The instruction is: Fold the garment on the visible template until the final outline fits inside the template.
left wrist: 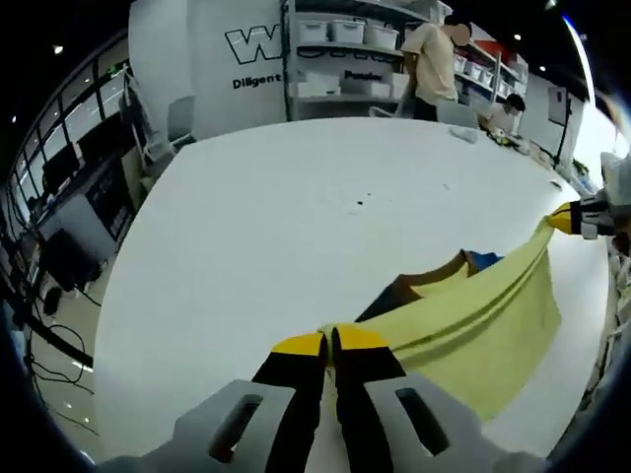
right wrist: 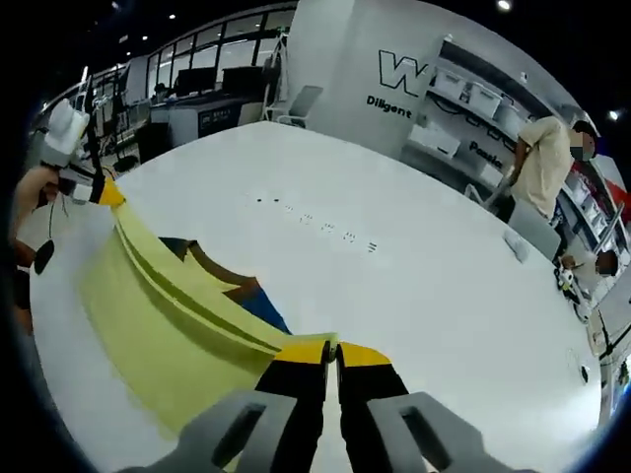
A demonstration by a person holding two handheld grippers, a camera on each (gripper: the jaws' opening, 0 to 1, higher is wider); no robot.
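Note:
A pale yellow garment (left wrist: 483,320) hangs stretched above the white table (left wrist: 296,227), held at two ends. My left gripper (left wrist: 329,340) is shut on one edge of it, black jaws with yellow tips pressed together. In the left gripper view the right gripper (left wrist: 572,219) pinches the far end at the right. In the right gripper view my right gripper (right wrist: 333,351) is shut on the yellow garment (right wrist: 168,325), and the left gripper (right wrist: 104,192) holds the other end at the far left. Under the cloth lies a brown and blue template (left wrist: 434,279), partly covered; the template (right wrist: 237,286) peeks out here too.
The white table (right wrist: 414,256) stretches wide beyond the garment, with small dark marks (right wrist: 315,222) on it. Shelves with white bins (left wrist: 345,39) and two people (left wrist: 434,59) stand past the far edge. Desks and monitors (left wrist: 69,236) lie off the left side.

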